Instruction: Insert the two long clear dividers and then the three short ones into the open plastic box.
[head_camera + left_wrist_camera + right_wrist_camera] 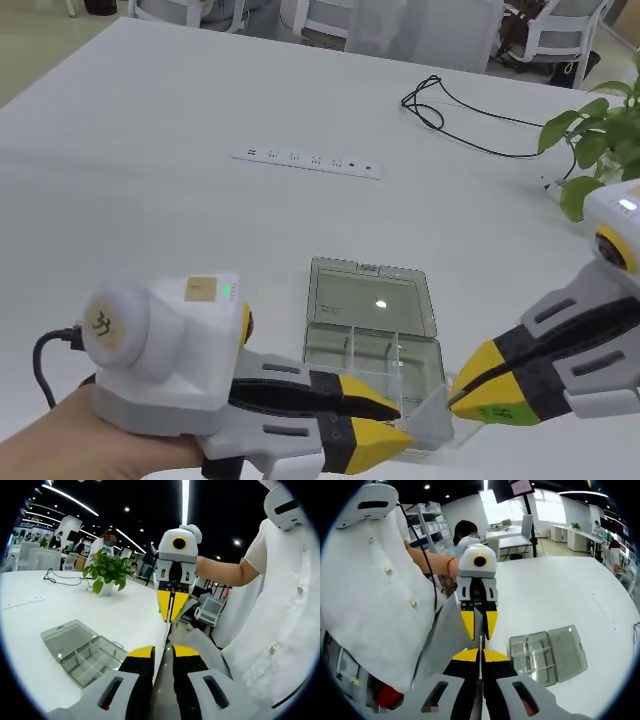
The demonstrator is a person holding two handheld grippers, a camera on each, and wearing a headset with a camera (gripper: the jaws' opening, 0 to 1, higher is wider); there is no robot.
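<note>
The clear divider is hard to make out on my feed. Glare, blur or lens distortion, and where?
Head view: sharp, evenly lit, one glare spot on the box lid; the clear divider looks faint against the white table. Left gripper view: fisheye bending, divider edge-on between left gripper and right gripper. Right gripper view: the same thin edge.

So the left gripper (392,422) sits low in the bottom left of the head view, with a hand (70,445) wrapped under its body and its jaws pointing right, roughly level. The right gripper (458,392) comes in from the right edge, jaws pointing left and tipped down a bit. The tips face each other, close but apart. Both sets of jaws are pinched tight on the same clear divider (432,415) from opposite sides. In the left gripper view the bare right forearm (225,572) reaches in from the right.
</note>
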